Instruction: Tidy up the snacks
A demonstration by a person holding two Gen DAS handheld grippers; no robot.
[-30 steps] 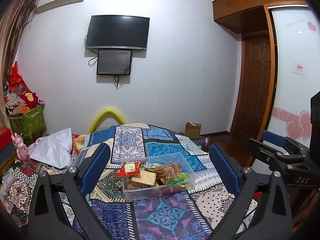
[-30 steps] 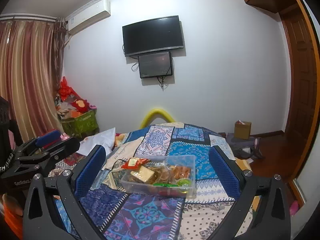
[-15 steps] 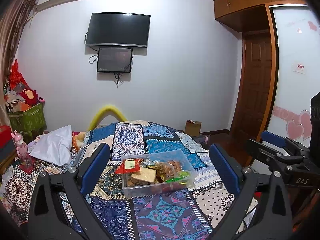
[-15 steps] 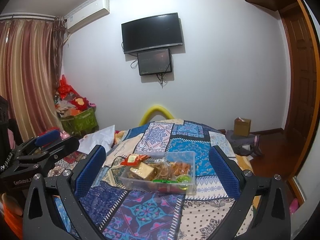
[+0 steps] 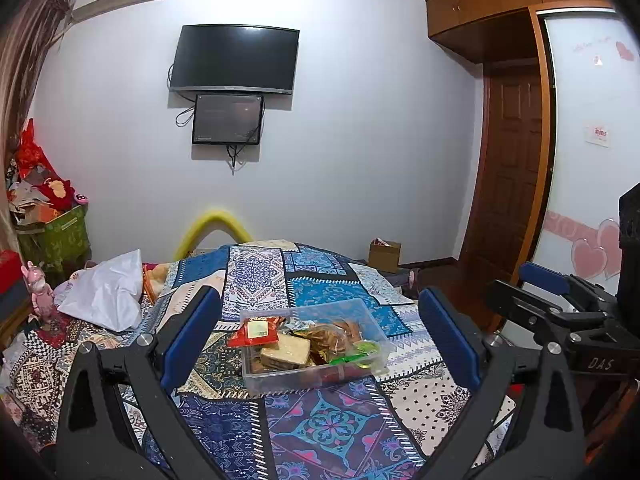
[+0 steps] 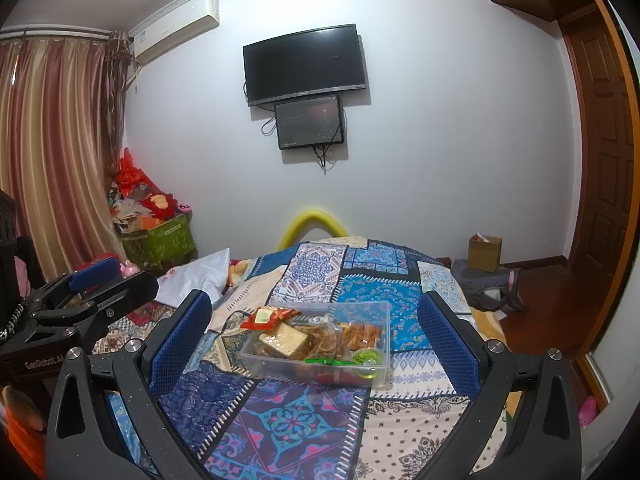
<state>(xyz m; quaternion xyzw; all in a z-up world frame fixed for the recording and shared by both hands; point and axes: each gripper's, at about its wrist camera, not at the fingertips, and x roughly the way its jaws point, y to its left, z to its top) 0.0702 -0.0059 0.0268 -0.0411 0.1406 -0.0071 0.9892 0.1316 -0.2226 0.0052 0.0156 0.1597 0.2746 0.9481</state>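
1. Snacks (image 5: 304,340) sit piled inside the clear tub (image 5: 372,322), near the middle of the patchwork bedspread (image 5: 320,432).
2. We hold the left gripper (image 5: 316,336) and right gripper (image 6: 314,340) wide apart, empty, short of the tub.
3. Since a second ago, only our view has tilted slightly; the snacks lie unchanged, already gathered.

bin (image 5: 372,322) top open (snacks heaped) — quilt (image 5: 324,428) around bare; bag (image 5: 108,294) left
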